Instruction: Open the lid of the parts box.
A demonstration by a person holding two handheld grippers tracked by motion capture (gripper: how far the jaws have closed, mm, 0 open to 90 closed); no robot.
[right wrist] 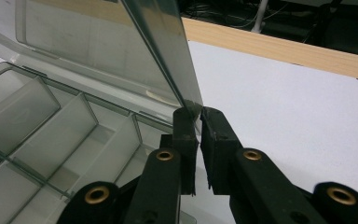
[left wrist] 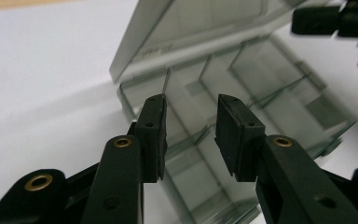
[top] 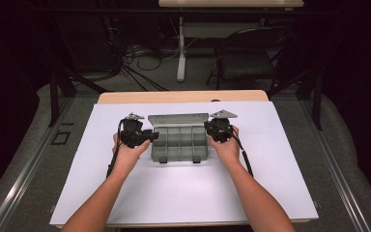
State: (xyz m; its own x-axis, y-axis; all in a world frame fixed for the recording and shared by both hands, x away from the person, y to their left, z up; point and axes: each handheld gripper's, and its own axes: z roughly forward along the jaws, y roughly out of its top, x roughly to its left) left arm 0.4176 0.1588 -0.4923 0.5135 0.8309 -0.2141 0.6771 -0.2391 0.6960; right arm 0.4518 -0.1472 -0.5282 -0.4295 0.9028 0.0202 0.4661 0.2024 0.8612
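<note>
- Your table (top: pixel 183 188) carries a smooth, matte white sheet, with a pale wood strip showing along its far edge.
- The organizer box (top: pixel 179 143) sits near the middle of the table, toward the far side, between your two hands. It is smoky, see-through grey plastic, rectangular, split by thin upright dividers into rows of square compartments.
- Its lid (top: pixel 178 119) is a flat translucent panel, hinged on the far side and standing raised over the tray.
- Your left gripper (top: pixel 147 137) is at the box's left end. In the left gripper view its blocky black fingers (left wrist: pixel 152 135) stand parted over the near-left compartments (left wrist: pixel 193 154), pressing on nothing.
- Your right gripper (top: pixel 211 129) is at the box's right end. In the right gripper view its fingers (right wrist: pixel 185 140) are pinched on the lid's thin right edge (right wrist: pixel 193 108), near its lower corner.
- The high view gives you the whole layout and two small latches (top: pixel 163 160) on the box's near side; the gripper views instead give the brass-coloured rivets (left wrist: pixel 122 141) and the ribbed finger pads.
</note>
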